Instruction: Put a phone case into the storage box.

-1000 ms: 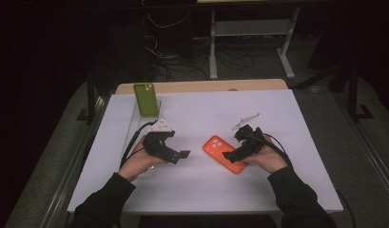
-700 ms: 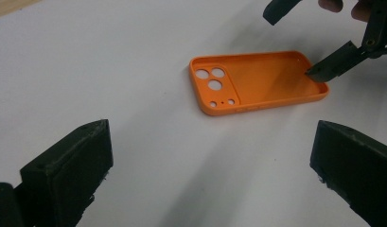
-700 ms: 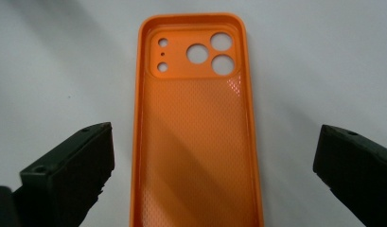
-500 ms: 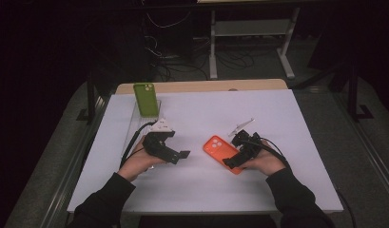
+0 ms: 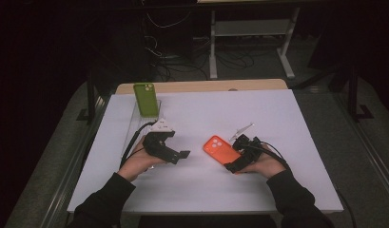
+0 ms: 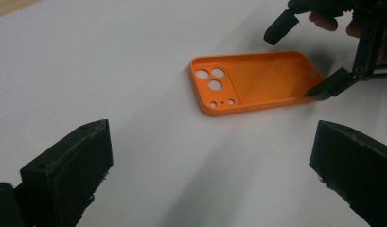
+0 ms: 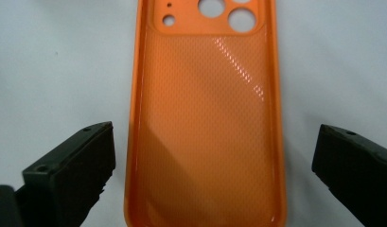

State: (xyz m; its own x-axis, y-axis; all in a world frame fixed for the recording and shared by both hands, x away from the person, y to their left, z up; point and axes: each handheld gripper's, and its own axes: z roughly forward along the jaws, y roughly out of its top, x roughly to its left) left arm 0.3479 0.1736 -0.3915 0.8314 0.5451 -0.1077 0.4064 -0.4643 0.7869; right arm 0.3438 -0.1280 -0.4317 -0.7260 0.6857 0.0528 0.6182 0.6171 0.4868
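We see a white table (image 5: 287, 118) lit brightly, dark room around it, grey carpeted floor (image 5: 368, 142) either side, cables (image 5: 239, 59) tangled beneath a pale metal stand (image 5: 251, 33) behind.

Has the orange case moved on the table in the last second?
No. The orange case lies at the same spot relative to the green phone at the table's far left.
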